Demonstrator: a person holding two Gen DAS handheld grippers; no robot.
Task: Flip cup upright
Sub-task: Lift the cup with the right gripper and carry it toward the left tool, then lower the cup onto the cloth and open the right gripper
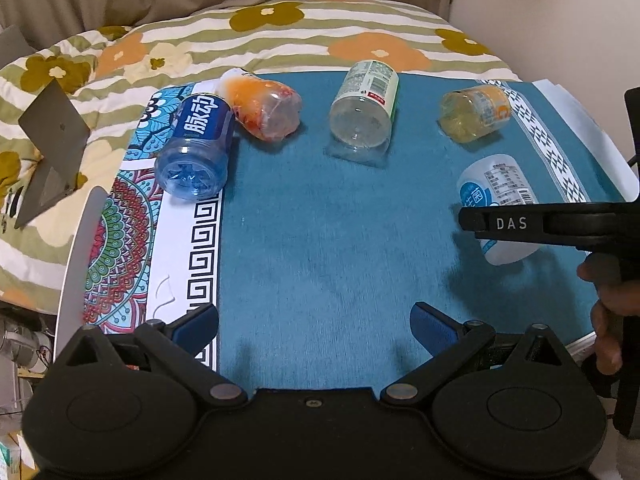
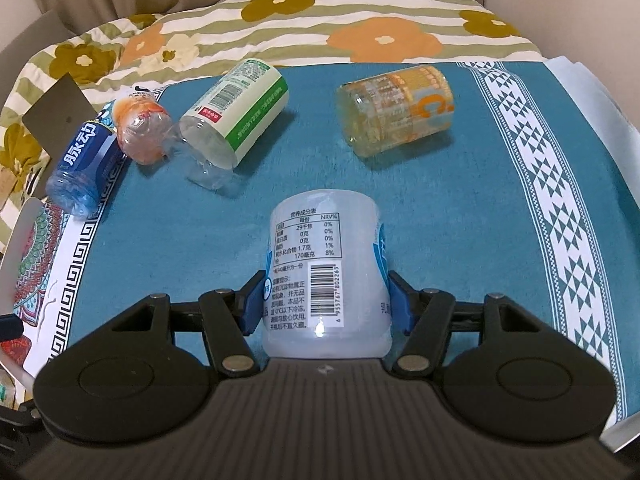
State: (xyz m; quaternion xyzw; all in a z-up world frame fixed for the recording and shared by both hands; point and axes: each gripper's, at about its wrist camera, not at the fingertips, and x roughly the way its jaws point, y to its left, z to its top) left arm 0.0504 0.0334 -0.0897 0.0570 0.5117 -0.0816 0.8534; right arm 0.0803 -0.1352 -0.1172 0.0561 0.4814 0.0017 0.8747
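A white cut-bottle cup [image 2: 326,276] with a blue label and barcode lies on its side on the teal mat [image 2: 460,208]. My right gripper [image 2: 326,304] has its blue pads against both sides of the cup and is shut on it. In the left wrist view the same cup [image 1: 496,196] lies at the right, partly hidden by the right gripper's black finger. My left gripper [image 1: 314,326] is open and empty above the mat's near part.
Other cups lie on their sides: a blue one [image 1: 196,148], an orange one [image 1: 262,106], a clear green-labelled one [image 1: 366,110] and a yellow one [image 1: 476,112]. A flowered quilt [image 1: 280,32] lies behind the mat. A grey stand [image 1: 48,140] sits at left.
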